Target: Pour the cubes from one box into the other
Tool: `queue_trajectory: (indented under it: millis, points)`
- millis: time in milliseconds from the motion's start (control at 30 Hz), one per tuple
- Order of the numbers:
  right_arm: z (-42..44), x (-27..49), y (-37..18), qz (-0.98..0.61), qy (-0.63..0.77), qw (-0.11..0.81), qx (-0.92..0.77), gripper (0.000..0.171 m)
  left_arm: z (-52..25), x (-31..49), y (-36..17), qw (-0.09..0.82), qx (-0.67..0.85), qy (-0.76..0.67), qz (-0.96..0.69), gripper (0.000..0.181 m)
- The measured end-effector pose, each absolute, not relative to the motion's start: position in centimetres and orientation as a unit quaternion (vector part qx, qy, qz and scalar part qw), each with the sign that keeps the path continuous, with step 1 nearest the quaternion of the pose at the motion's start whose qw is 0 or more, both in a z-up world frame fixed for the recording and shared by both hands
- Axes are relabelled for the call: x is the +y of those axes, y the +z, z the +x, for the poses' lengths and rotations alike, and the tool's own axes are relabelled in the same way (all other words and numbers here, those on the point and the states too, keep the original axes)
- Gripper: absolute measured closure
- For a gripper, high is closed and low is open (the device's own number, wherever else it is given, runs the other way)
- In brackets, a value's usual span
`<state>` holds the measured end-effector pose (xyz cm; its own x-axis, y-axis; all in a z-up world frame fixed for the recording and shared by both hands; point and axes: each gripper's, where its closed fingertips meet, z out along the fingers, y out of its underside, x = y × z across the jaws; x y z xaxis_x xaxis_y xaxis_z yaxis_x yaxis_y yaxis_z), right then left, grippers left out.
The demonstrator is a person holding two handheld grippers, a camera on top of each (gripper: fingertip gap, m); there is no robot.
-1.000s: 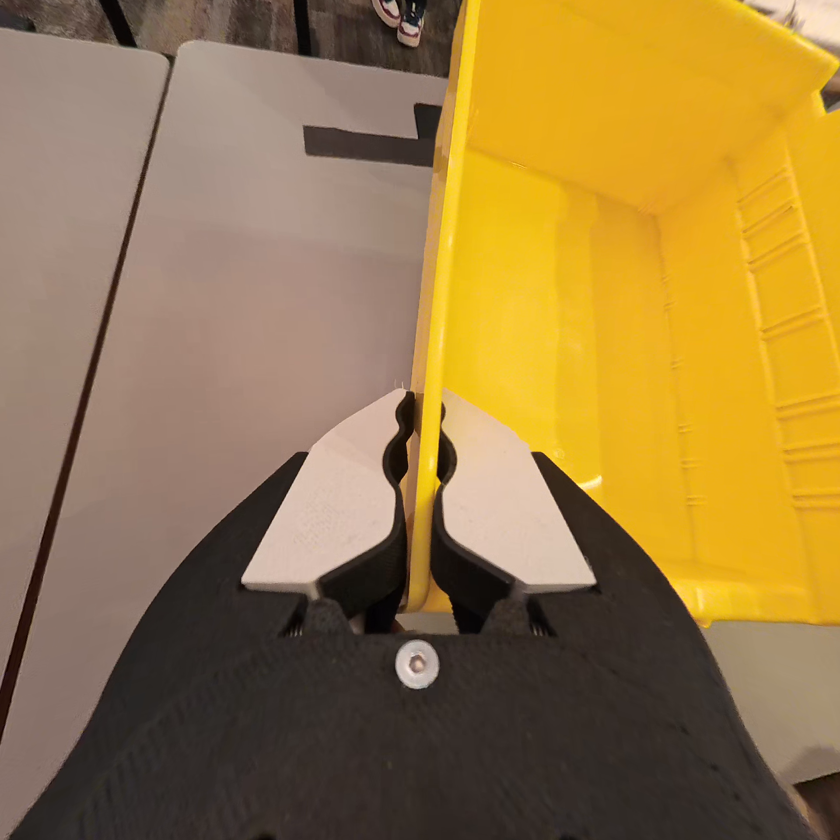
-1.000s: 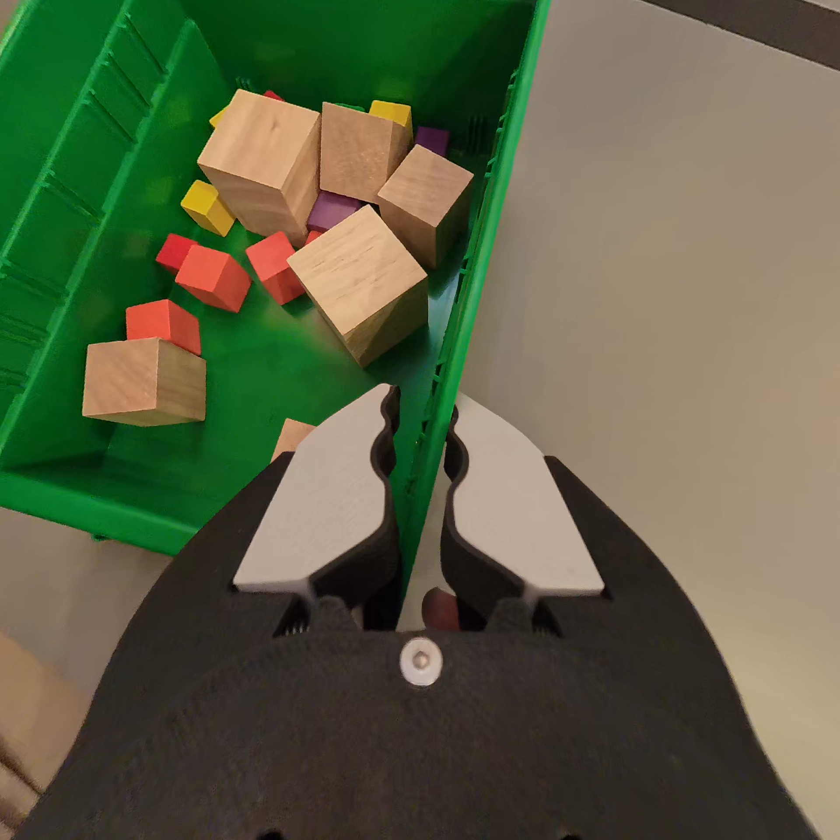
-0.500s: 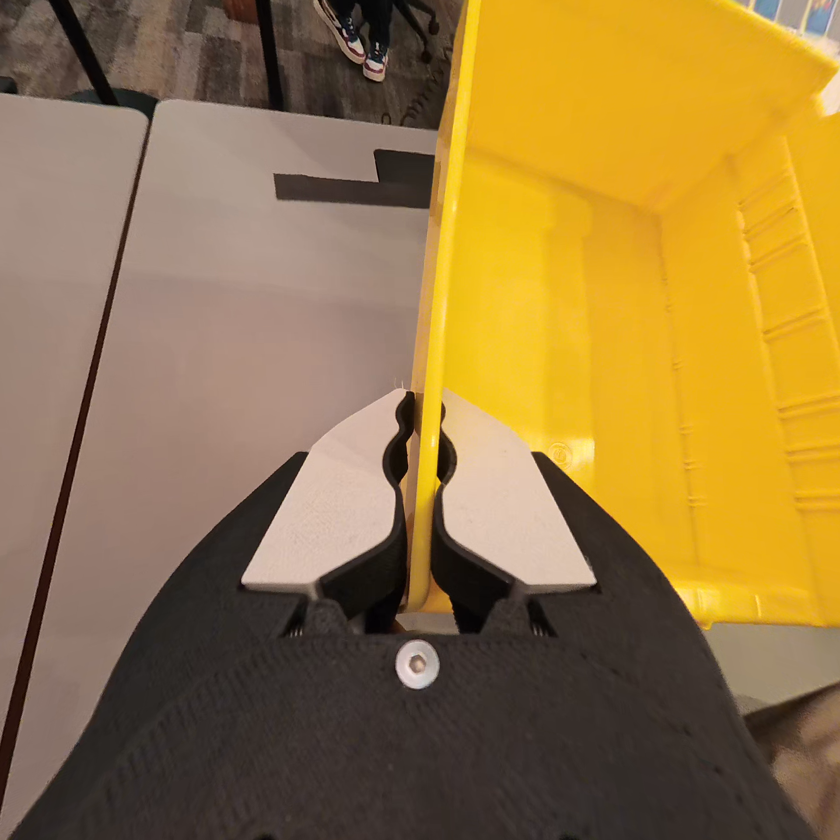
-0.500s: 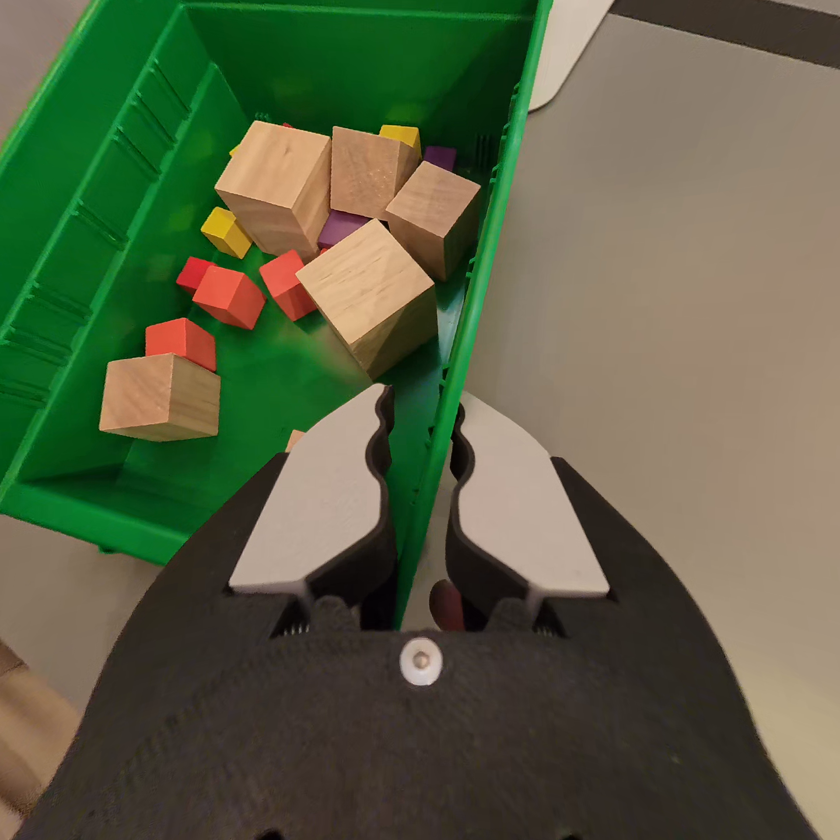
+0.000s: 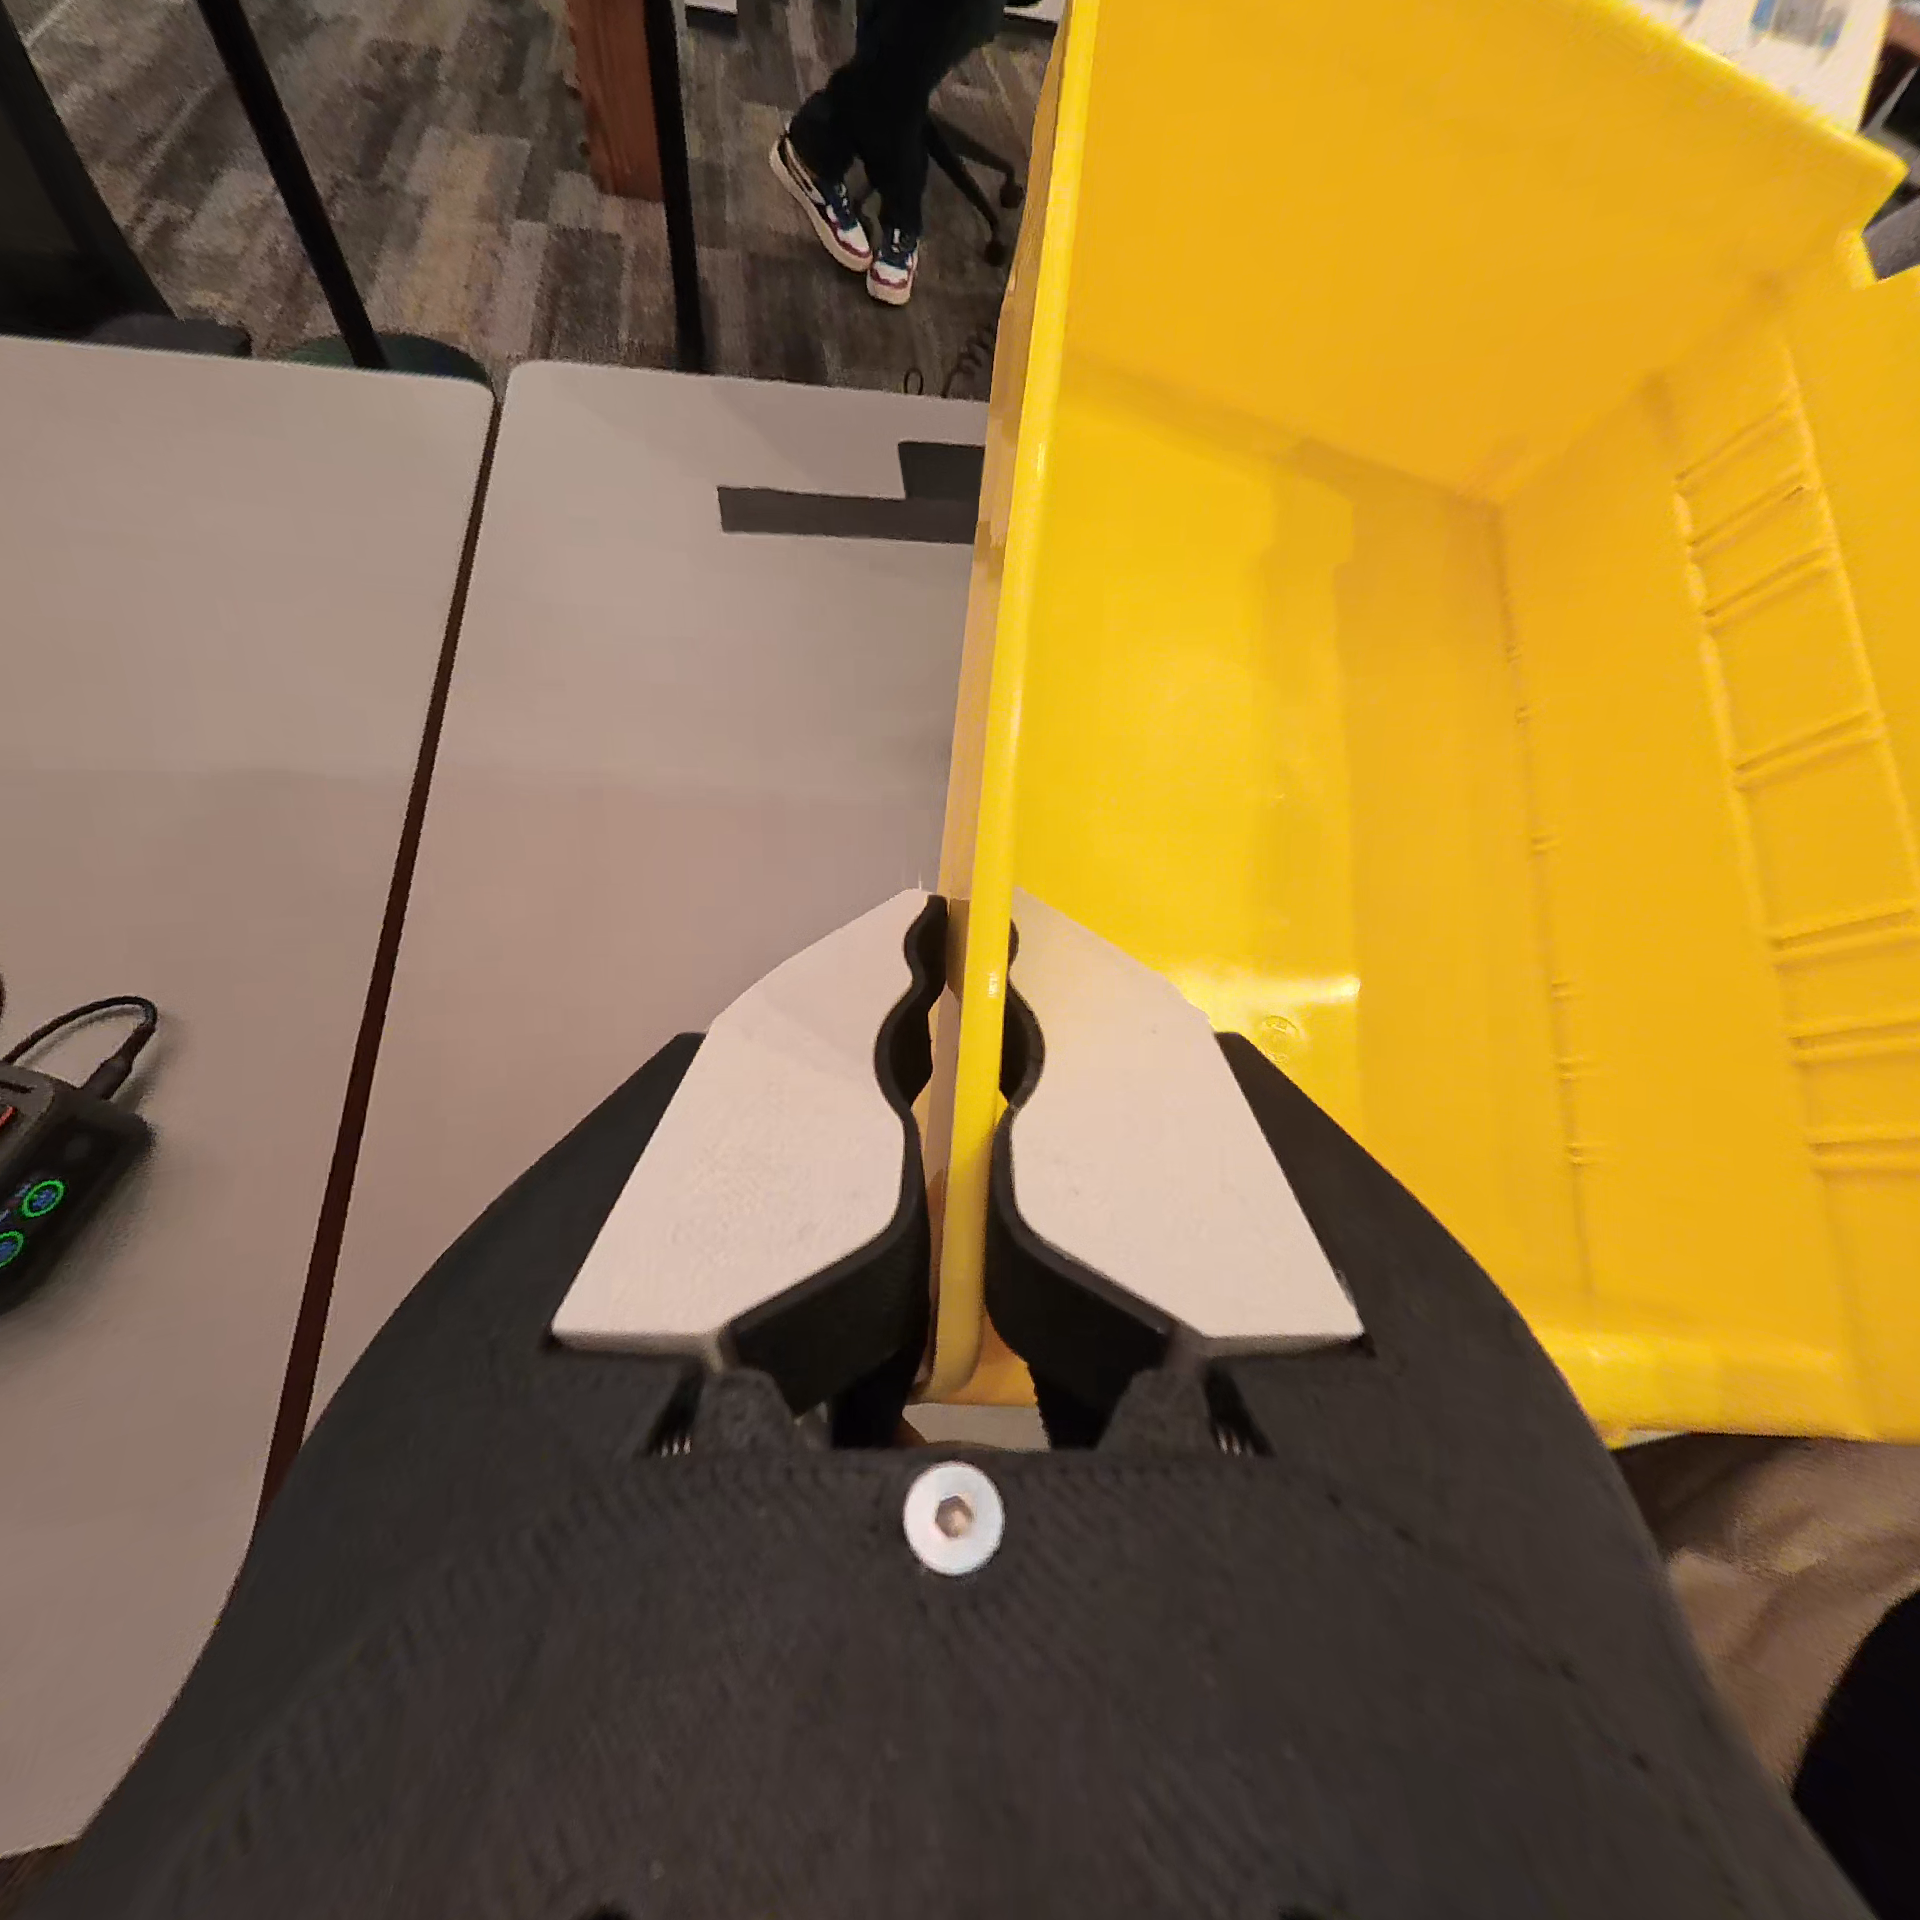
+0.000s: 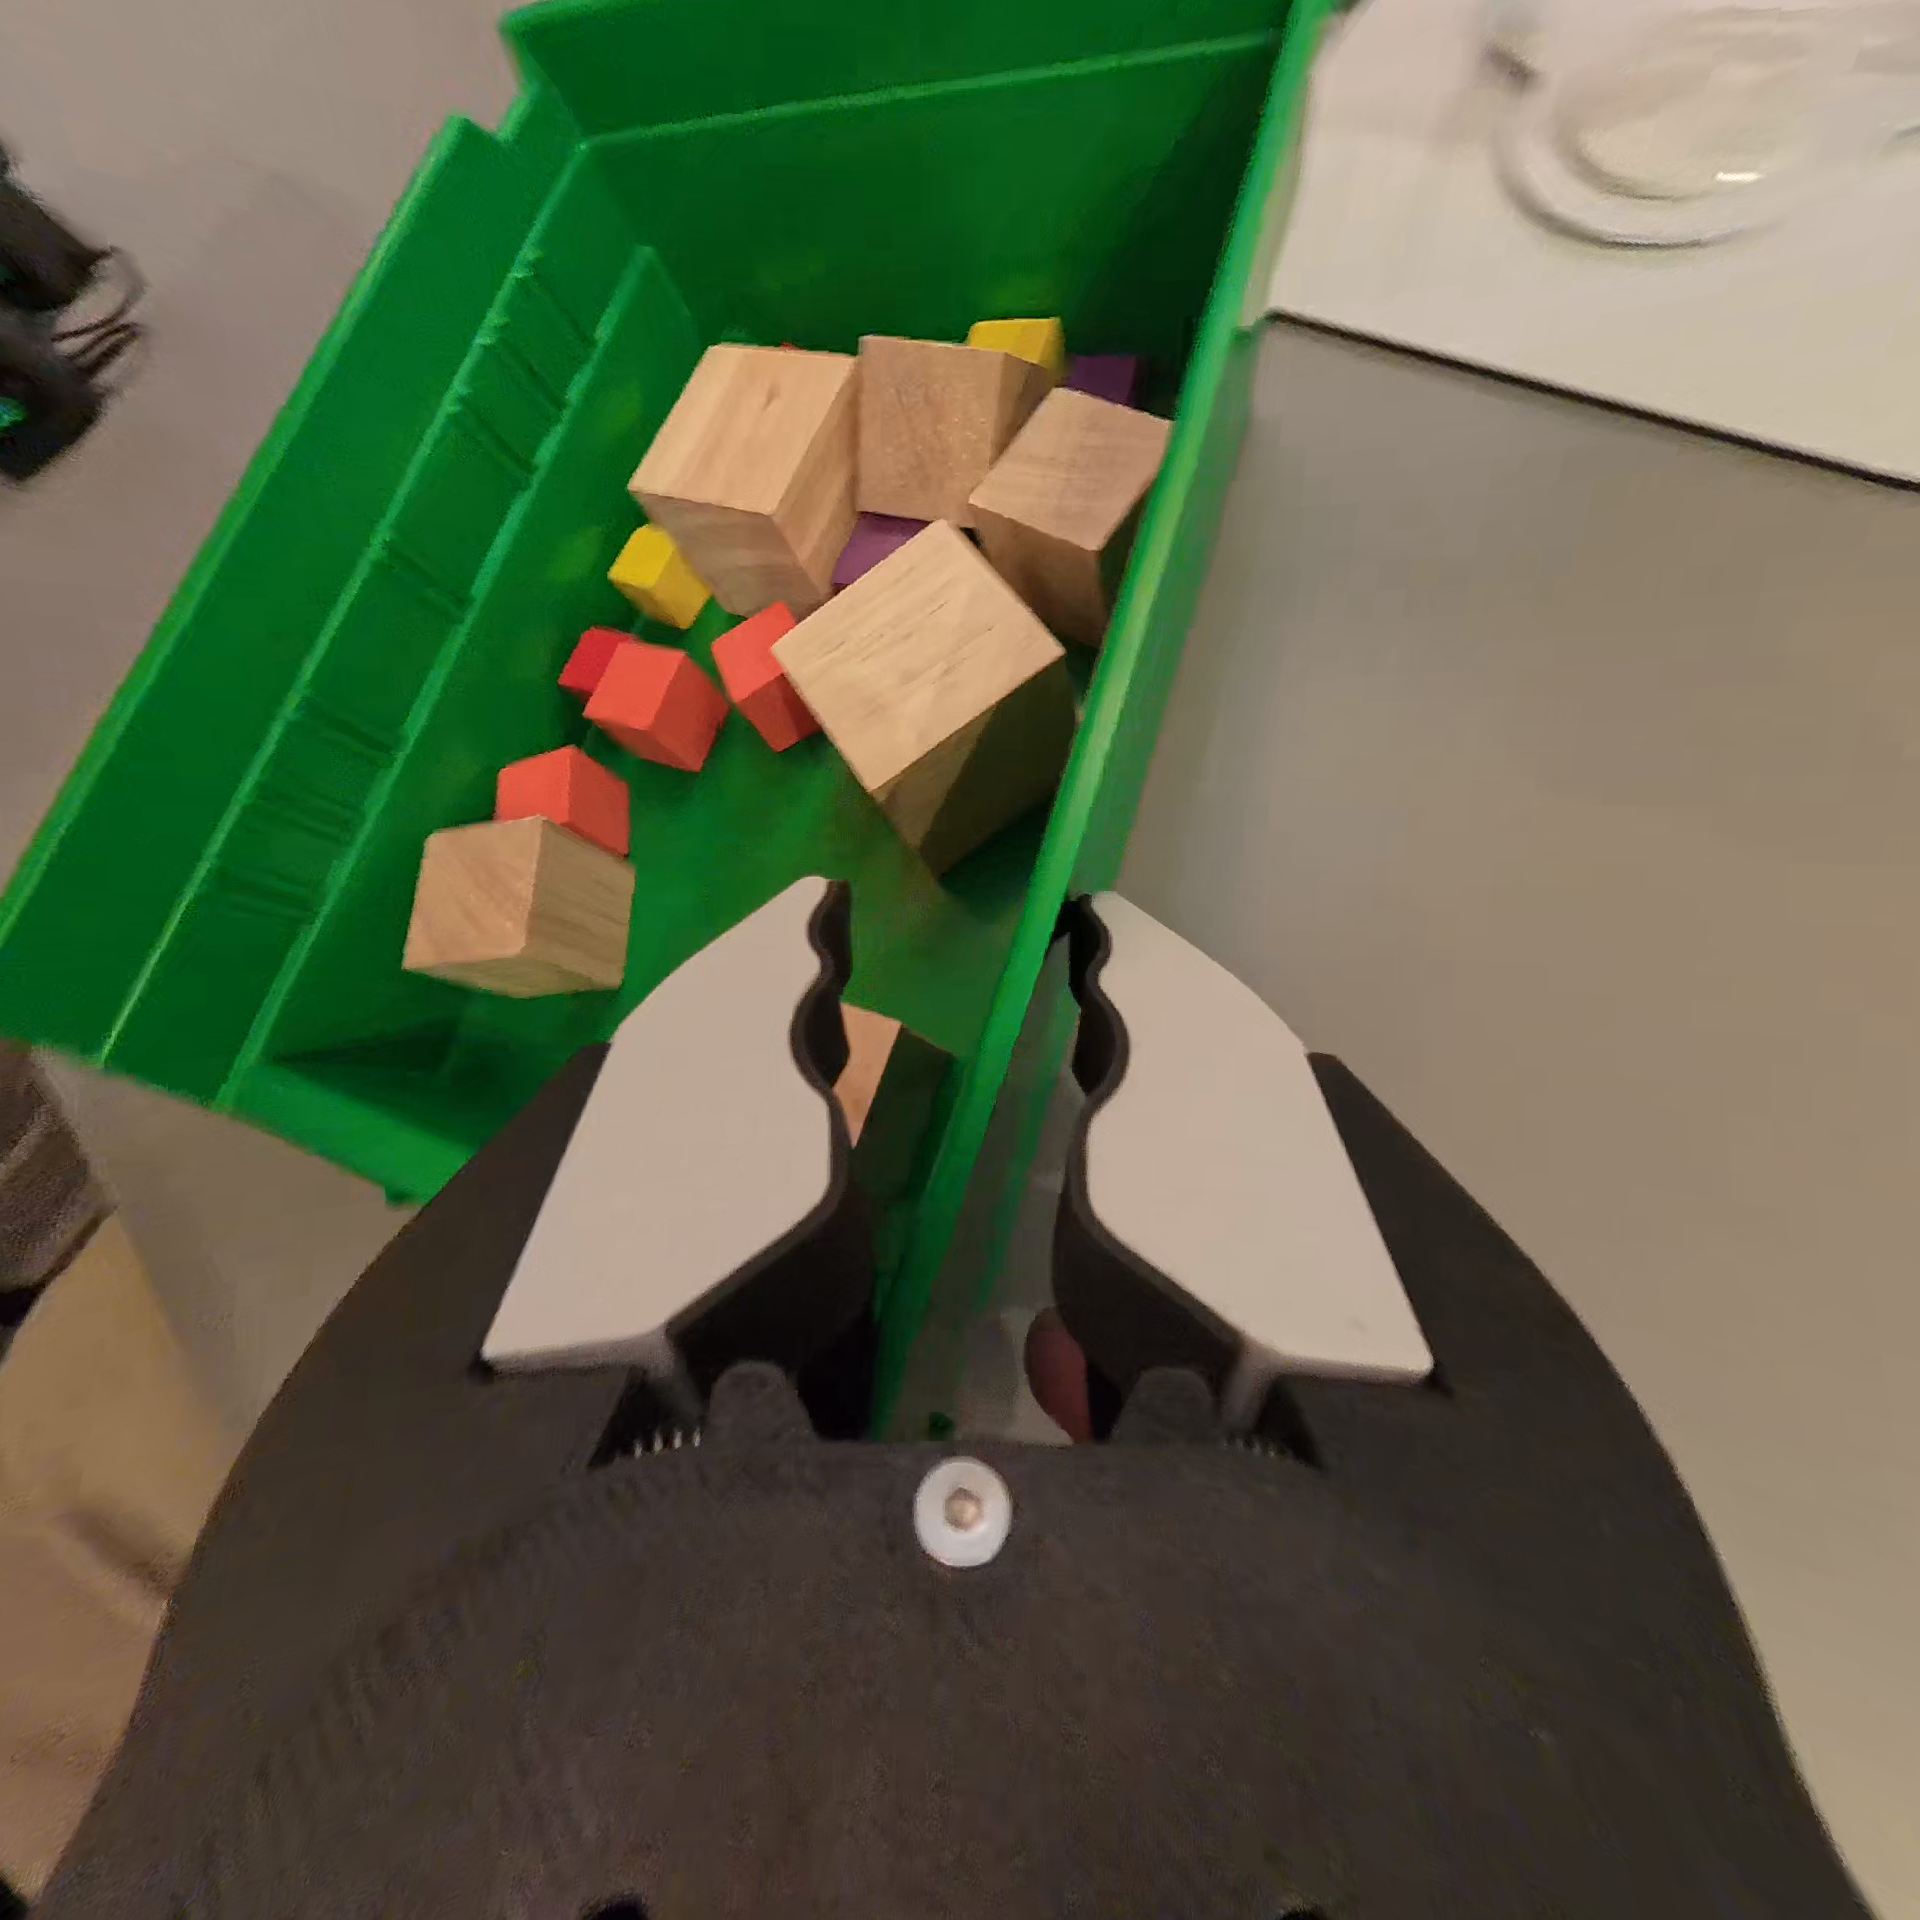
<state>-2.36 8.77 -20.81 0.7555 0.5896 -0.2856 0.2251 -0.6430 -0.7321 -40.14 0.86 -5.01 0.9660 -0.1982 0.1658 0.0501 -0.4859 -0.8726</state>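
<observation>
My left gripper is shut on the left wall of the yellow box, which is empty inside and fills the right of the left wrist view. In the right wrist view the green box holds several cubes: big plain wooden ones and small red, yellow and purple ones, piled toward the far right corner. My right gripper is open and straddles the green box's right wall. The wall runs close to the right finger, and the box floor shows between it and the left finger.
Grey tables meet at a dark seam. Black tape lies by the yellow box. A black device with a cable sits at far left. A person's legs and shoes stand on the carpet. A clear dish sits far right.
The right gripper's jaws have spread apart around the green wall, and its view has swung so the green box looks turned. The left view has tilted up, showing more floor.
</observation>
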Motion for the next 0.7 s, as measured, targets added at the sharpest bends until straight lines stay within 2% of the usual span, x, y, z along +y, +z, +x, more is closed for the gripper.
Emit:
queue_trajectory:
  millis: [33, 100, 200, 300, 500, 700]
  points:
    - [-4.0, 8.0, -20.6, -0.86, 0.285, 0.34, -0.251, 0.127, -39.8, 0.9, -4.5, 0.509, 0.045, -0.125, -0.851, 0.176]
    - [-6.6, 6.4, -20.2, -0.845, 0.33, 0.312, -0.282, 0.113, -38.9, 1.3, -3.8, 0.514, 0.051, -0.131, -0.846, 0.176]
    - [-6.7, 5.9, -19.4, -0.84, 0.324, 0.316, -0.298, 0.118, -36.8, 2.1, -2.9, 0.521, 0.061, -0.144, -0.839, 0.176]
    - [-4.5, 5.5, -17.8, -0.834, 0.346, 0.327, -0.28, 0.113, -33.8, 3.3, -2.7, 0.52, 0.075, -0.16, -0.835, 0.176]
    - [6.5, 4.8, -13.6, -0.824, 0.332, 0.404, -0.217, 0.116, -24.2, 6.5, -3.9, 0.496, 0.117, -0.207, -0.835, 0.176]
    - [18.2, 2.2, -7.5, -0.796, 0.317, 0.498, -0.132, 0.112, -8.5, 9.4, -5.3, 0.467, 0.226, -0.228, -0.824, 0.176]
